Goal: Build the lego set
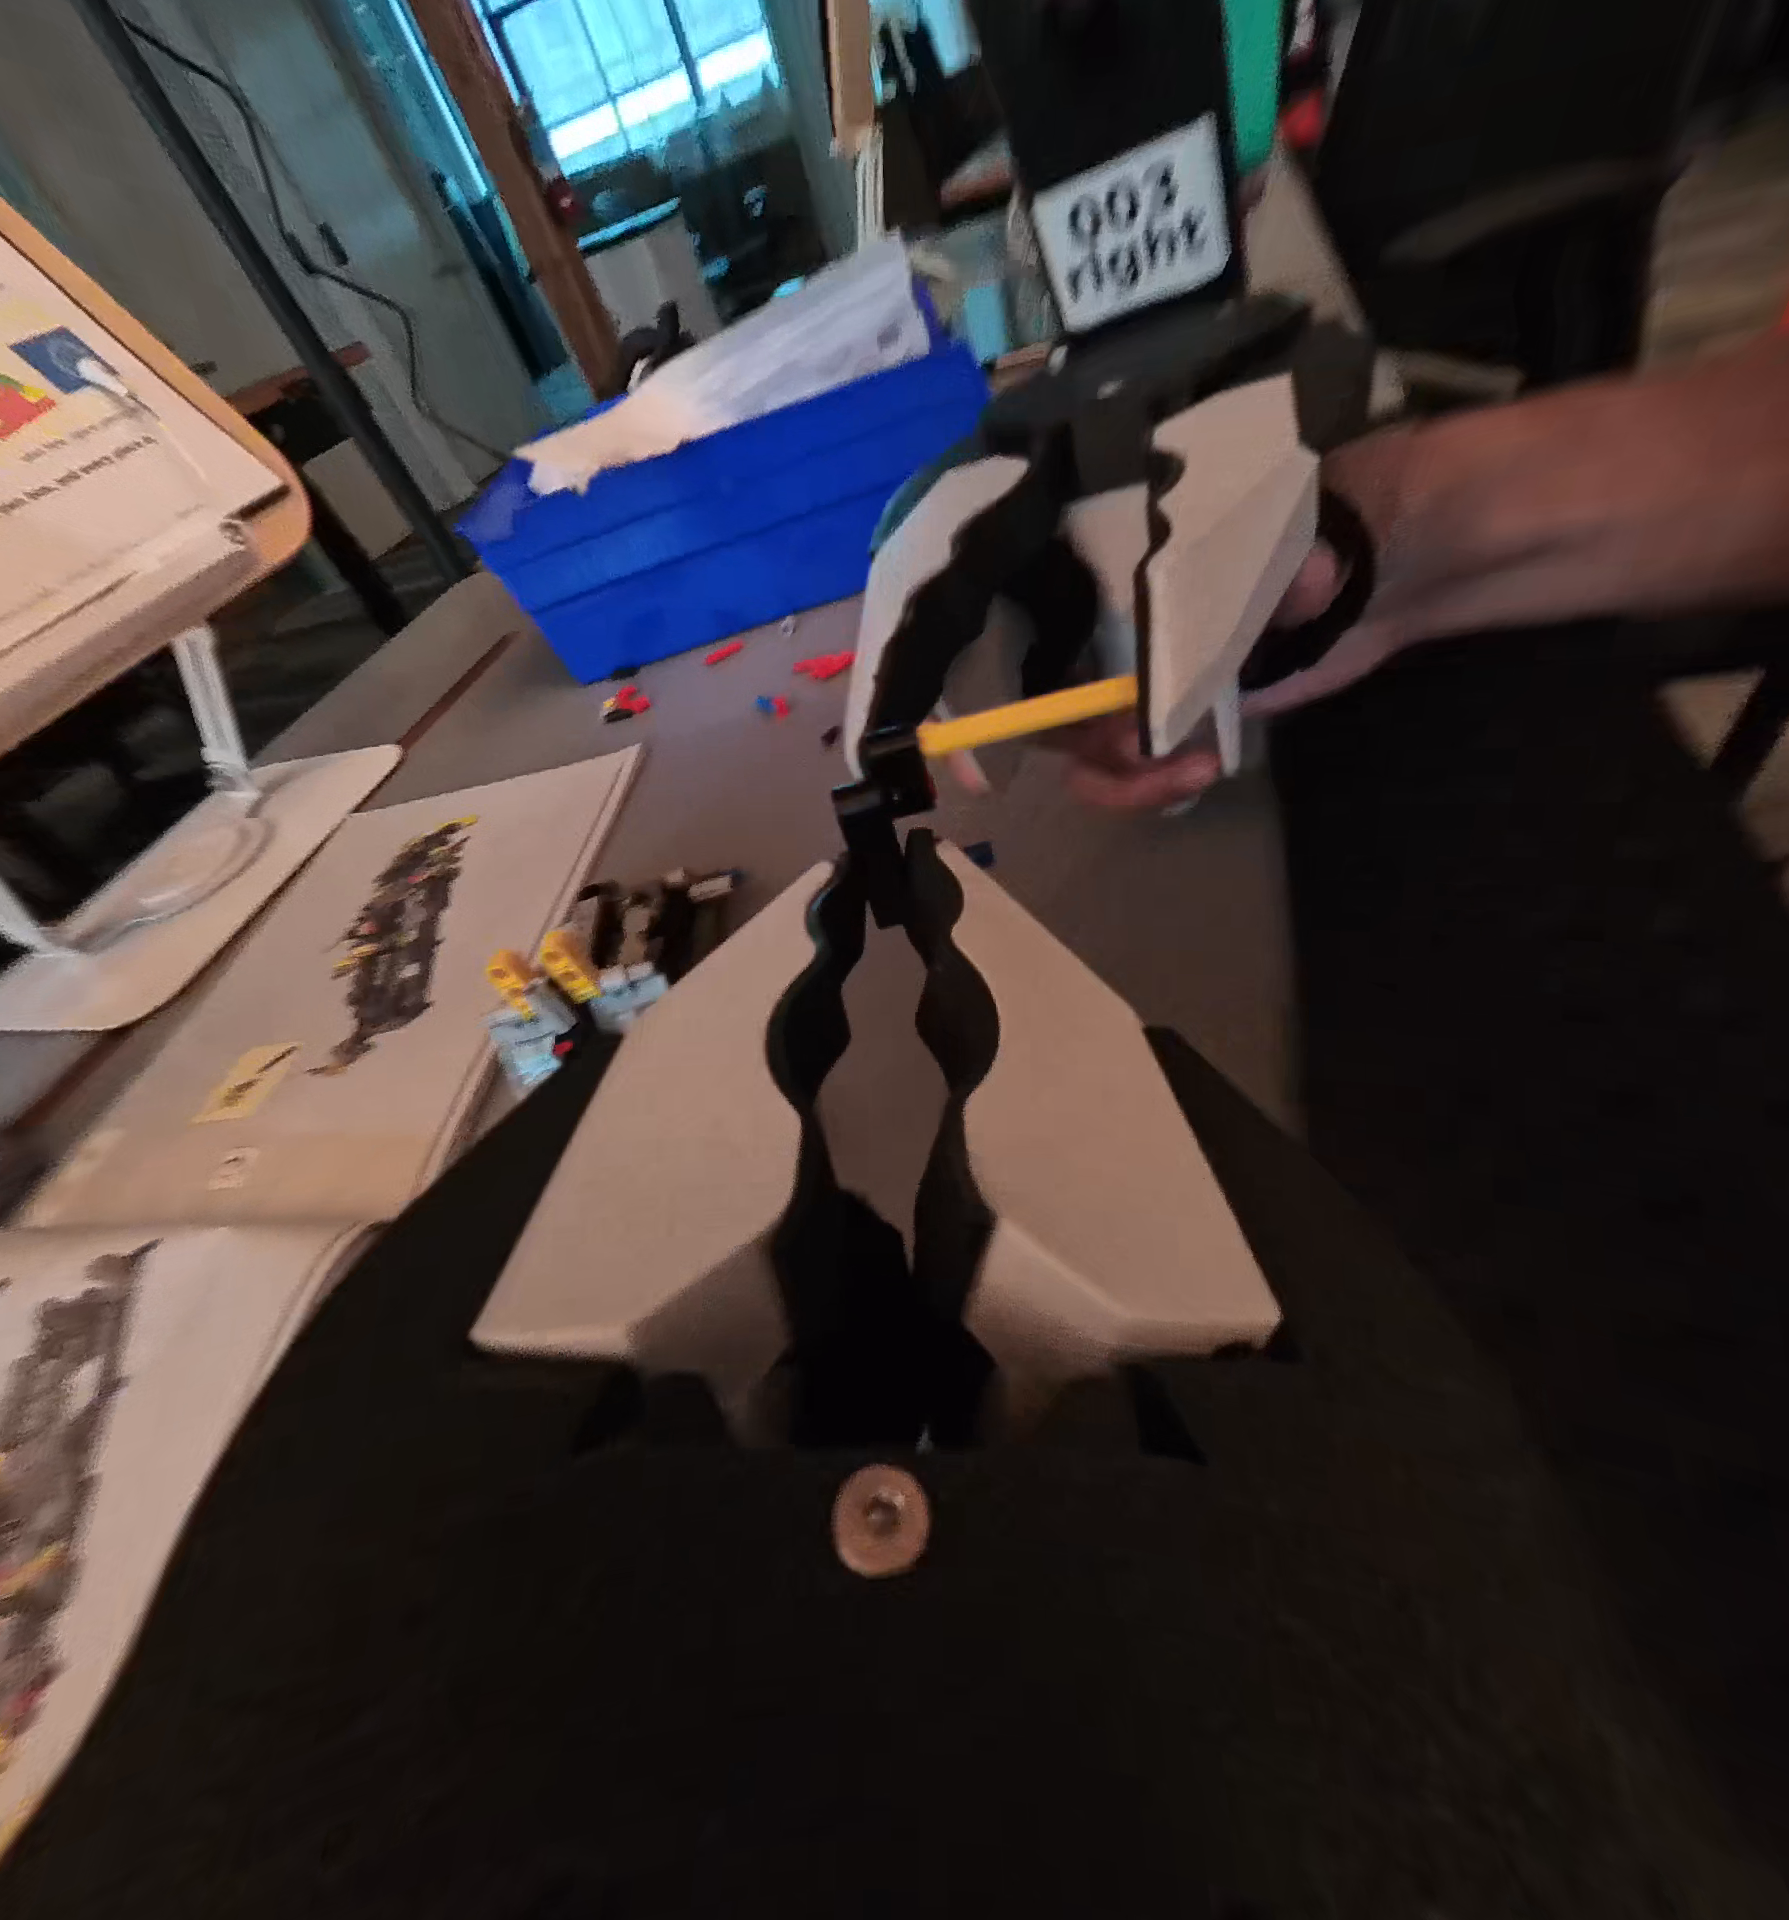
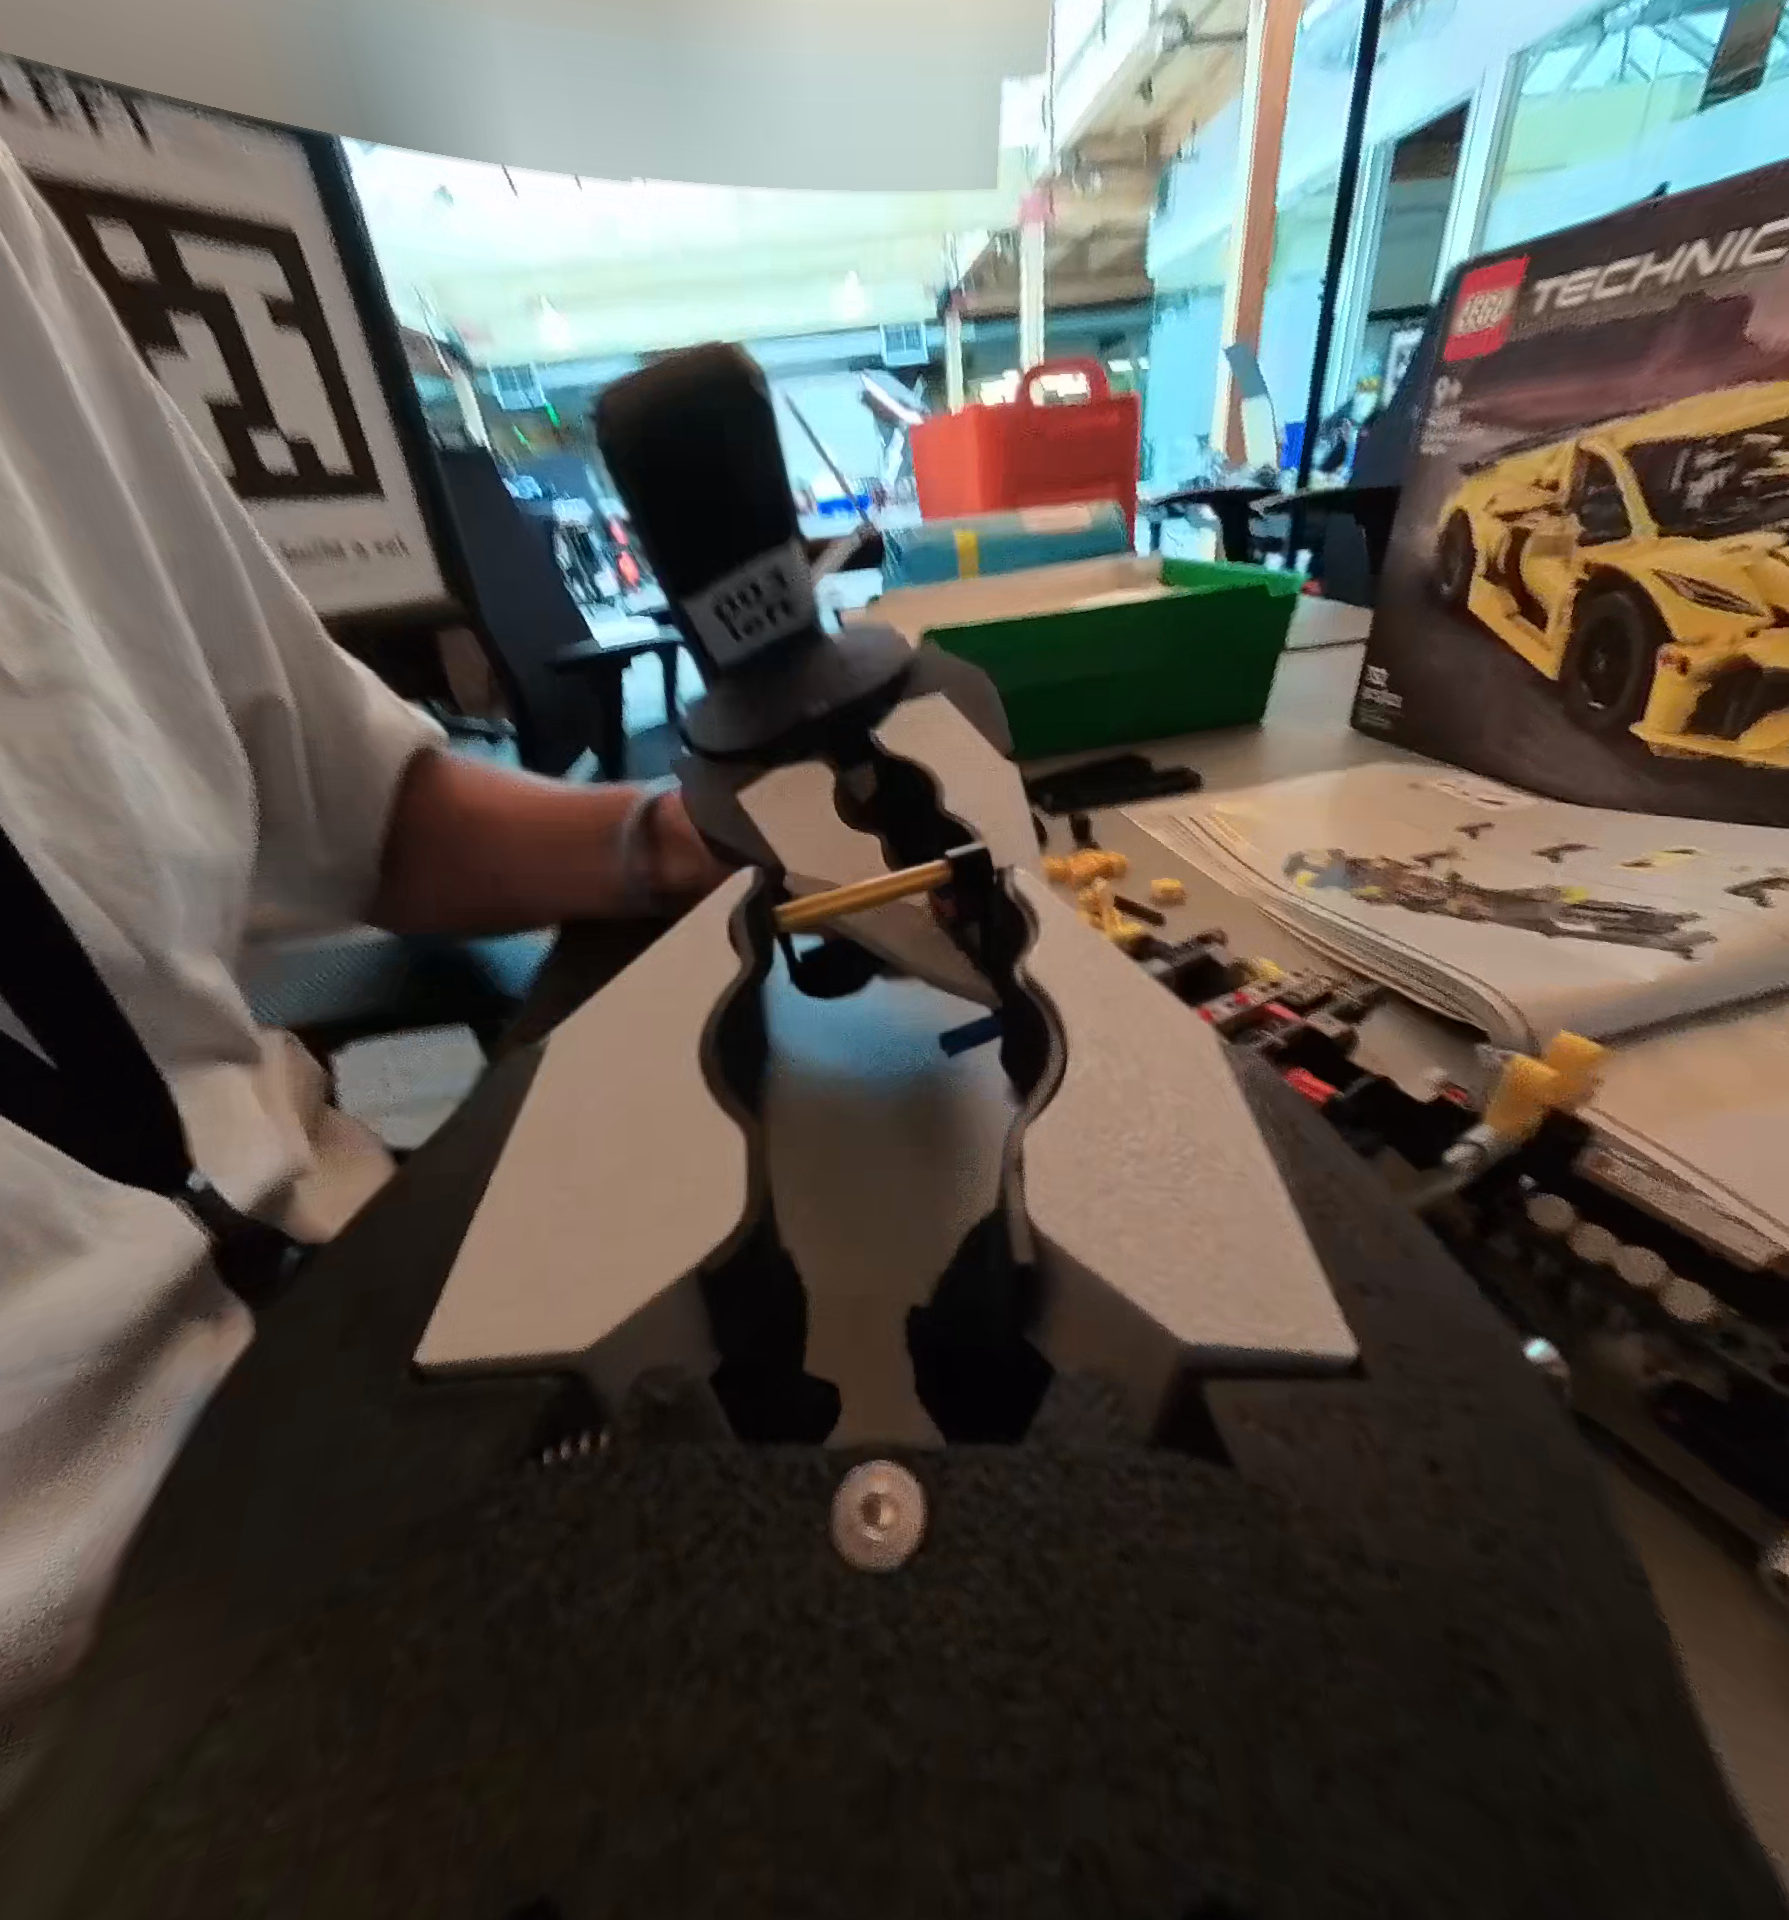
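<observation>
Left wrist view: the left gripper [image 1: 885, 868] is clamped narrow on a small black connector [image 1: 885, 790], held above the table [image 1: 1129, 935]. A yellow axle [image 1: 1025, 715] runs from that connector across the right gripper [image 1: 1035, 707], whose jaws stand wide around it.

Right wrist view: the right gripper [image 2: 885, 914] spans the yellow axle [image 2: 859, 894] end to end; firm grip cannot be confirmed. The left gripper [image 2: 957, 883] holds the black connector [image 2: 968, 868]. The partly built chassis [image 2: 1492, 1143] lies on the table just right of the axle.

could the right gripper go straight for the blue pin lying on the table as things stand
Probably not yet. The right gripper spans the yellow axle, which is plugged into the black connector that the left gripper pinches, right above the blue pin.
</observation>
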`<state>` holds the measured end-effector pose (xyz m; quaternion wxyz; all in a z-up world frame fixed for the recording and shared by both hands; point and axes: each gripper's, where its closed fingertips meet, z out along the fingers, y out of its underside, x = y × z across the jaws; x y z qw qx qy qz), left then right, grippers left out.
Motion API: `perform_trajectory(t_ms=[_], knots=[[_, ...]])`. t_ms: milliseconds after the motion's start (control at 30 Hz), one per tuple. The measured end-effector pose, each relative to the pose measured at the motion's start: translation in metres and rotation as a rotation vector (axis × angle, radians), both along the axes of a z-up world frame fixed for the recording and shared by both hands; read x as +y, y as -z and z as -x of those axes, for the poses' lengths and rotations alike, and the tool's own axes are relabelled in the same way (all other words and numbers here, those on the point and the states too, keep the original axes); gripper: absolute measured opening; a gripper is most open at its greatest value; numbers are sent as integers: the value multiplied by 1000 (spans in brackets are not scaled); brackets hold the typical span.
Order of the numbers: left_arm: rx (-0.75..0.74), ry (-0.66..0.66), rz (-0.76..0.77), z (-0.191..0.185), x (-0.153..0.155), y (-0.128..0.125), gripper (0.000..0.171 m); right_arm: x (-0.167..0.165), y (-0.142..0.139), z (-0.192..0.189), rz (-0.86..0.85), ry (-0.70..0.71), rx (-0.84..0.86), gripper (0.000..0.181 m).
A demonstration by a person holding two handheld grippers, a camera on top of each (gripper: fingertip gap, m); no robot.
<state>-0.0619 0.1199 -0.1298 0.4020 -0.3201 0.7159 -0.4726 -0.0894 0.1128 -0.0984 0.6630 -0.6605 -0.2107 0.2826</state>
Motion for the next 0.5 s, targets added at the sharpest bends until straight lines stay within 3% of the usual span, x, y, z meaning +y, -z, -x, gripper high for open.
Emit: perform_trajectory(t_ms=[133, 200, 367, 500], knots=[[10, 3, -156, 4, 3, 9, 5, 1, 19, 3, 38, 14, -140, 43], [27, 51, -164, 9, -5, 13, 5, 0, 23, 9, 40, -11, -163, 55], [68, 126, -152, 18, -12, 16, 5, -4, 25, 19, 21, -59, -183, 62], [73, 122, -161, 18, -12, 17, 5, -3, 32, 20, 101, -89, -146, 68]])
